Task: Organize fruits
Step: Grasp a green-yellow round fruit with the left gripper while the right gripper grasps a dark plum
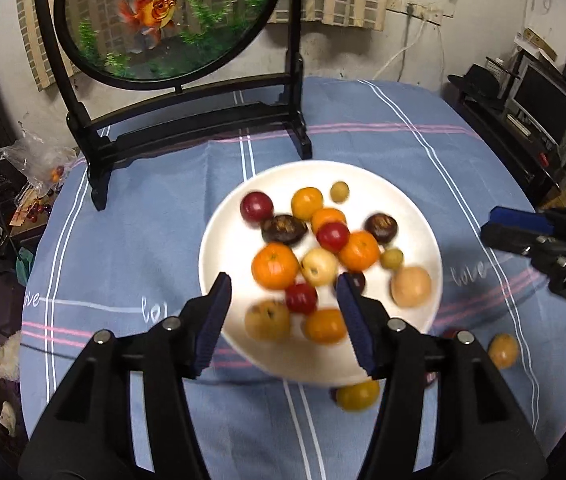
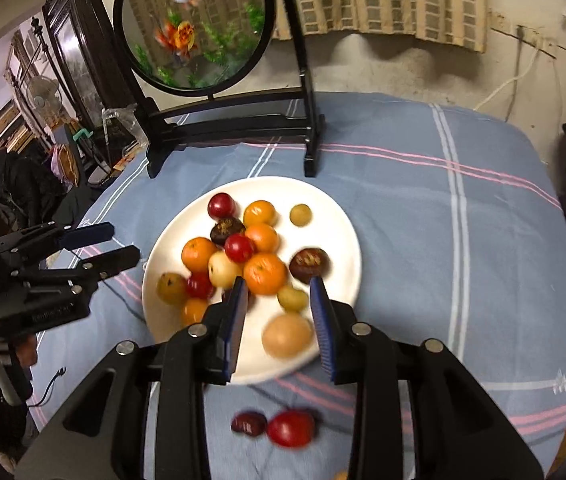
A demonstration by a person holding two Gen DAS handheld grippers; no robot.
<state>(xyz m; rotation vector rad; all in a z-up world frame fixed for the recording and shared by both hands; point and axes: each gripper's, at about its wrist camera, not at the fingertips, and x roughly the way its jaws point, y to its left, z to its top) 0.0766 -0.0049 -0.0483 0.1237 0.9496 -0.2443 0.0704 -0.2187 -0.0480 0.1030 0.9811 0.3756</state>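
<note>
Left wrist view: round white ceramic plate (image 1: 423, 216) mid-worktop, heaped with small mixed fruits (image 1: 319, 252); strays on blue striped cloth (image 1: 143, 240). Left gripper (image 1: 285, 300) spread, empty. Right gripper (image 2: 279, 304) spread, straddling tan fruit (image 2: 287, 336), likely staged for repositioning.

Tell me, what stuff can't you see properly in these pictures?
- Dark fruit, left wrist view: mostly hidden behind the left hand-held gripper's finger.
- Yellow fruit, left wrist view: blurred, partly covered by the same finger.
- Dark red fruit and red fruit on the cloth, right wrist view: blurred, kind unclear.
- Right hand-held gripper: open, holding nothing.
</note>
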